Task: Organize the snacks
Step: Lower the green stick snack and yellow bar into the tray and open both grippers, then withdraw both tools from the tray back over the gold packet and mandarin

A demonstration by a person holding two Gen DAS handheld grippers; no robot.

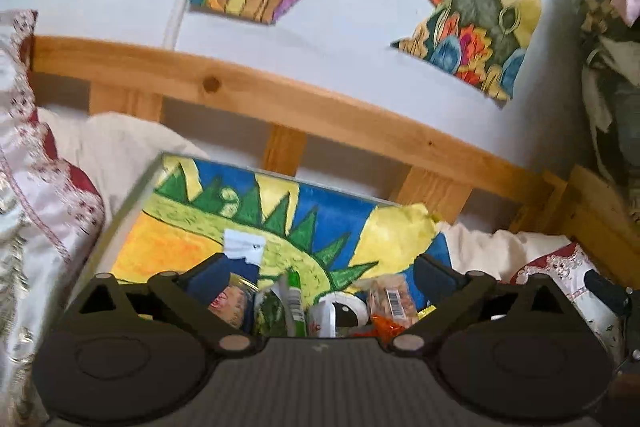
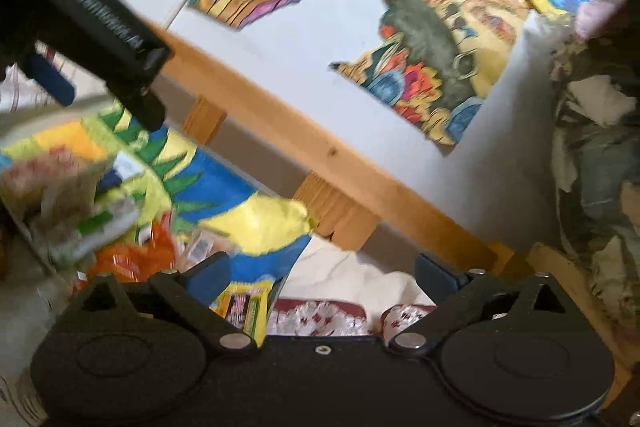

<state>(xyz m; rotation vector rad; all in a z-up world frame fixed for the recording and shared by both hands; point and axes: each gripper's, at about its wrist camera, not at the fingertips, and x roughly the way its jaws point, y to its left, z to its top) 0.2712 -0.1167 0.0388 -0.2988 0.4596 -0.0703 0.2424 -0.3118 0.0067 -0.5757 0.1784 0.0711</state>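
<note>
Painted paper sheets cover the white wall above a pine bed rail (image 1: pixel 280 107), and on the bedding below lies a bright painted board (image 1: pixel 192 227) with a heap of snack packets (image 1: pixel 340 311) at its near edge: a green-capped tube, a white tub, an orange crinkly bag (image 2: pixel 132 259). The left gripper (image 1: pixel 326 275) hangs over that heap with jaws spread wide and nothing between them. The right gripper (image 2: pixel 324 275) is just as wide and bare, off the board's corner beside a yellow striped packet (image 2: pixel 244 307). Motion blur is heavy, so my advice is to slow down, single out one packet, and close on its flat sides rather than its crinkled seam.
</note>
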